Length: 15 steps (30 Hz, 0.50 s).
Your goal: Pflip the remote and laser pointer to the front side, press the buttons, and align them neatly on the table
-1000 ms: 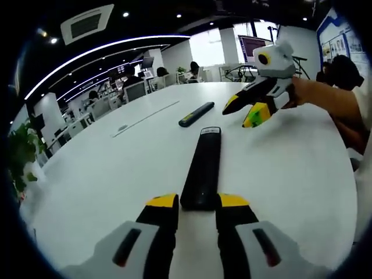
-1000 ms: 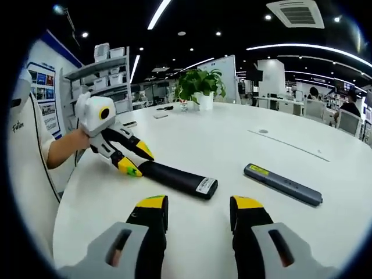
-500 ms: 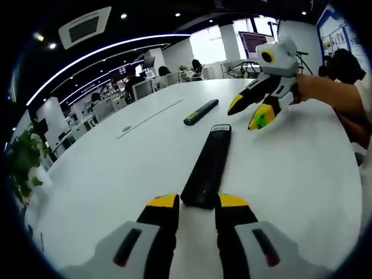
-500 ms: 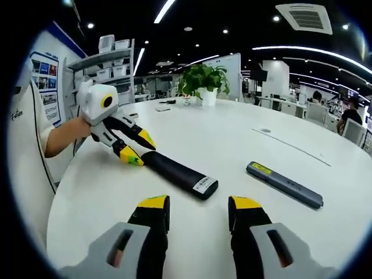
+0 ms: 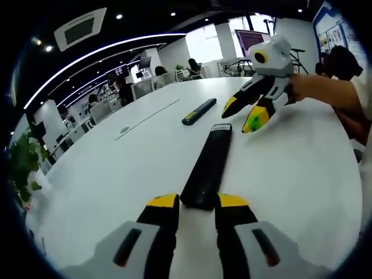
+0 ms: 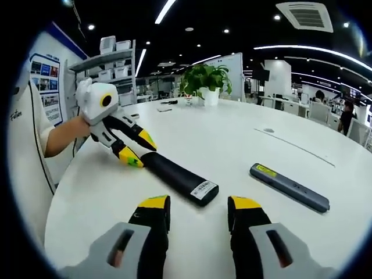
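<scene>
Between our left tool's [image 5: 196, 203] jaws sits the near end of the remote [image 5: 207, 165], gripped and lying back-up on the white worktop [image 5: 116, 174].

We close the left tool on that end, we judge, to steady the remote for turning it face-up; in the right gripper view the same tool [image 6: 135, 152] pinches the remote's [image 6: 177, 179] far end, and a label shows on the end nearest us. Our right tool [image 6: 197, 212] hangs with its jaws spread and nothing between them, just short of the labelled end, probably ready to help with the flip. Further out, the laser pointer [image 6: 289, 187] lies flat with a yellow-green sticker up, well apart from the remote and at an angle to it, so neither is aligned yet. We see no containers near the work; a potted plant [image 6: 204, 84] stands at the far edge.
</scene>
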Each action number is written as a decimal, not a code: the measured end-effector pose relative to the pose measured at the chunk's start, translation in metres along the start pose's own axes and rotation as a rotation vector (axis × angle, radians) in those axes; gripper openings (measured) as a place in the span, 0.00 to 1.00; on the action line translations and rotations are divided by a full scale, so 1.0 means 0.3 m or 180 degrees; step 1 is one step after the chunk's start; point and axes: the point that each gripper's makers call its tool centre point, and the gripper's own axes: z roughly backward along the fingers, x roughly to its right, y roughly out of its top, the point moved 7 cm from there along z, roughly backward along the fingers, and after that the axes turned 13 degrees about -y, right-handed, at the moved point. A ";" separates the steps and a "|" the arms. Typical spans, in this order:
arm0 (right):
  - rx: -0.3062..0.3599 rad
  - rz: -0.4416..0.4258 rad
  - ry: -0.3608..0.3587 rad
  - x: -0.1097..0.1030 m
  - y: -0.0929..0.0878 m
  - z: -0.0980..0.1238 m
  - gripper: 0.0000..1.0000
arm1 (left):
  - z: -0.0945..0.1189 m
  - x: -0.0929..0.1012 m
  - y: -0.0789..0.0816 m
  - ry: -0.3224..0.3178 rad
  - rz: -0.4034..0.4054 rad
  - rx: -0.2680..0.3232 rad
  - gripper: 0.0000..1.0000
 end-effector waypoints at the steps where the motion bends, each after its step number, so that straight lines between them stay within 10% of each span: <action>1: 0.0020 0.0049 0.0016 -0.006 0.006 0.004 0.39 | 0.000 -0.001 -0.001 -0.0001 0.0002 0.0002 0.27; 15: 0.0072 0.0149 0.0080 0.001 0.017 -0.016 0.38 | 0.001 -0.018 -0.007 -0.0034 -0.0071 0.0011 0.26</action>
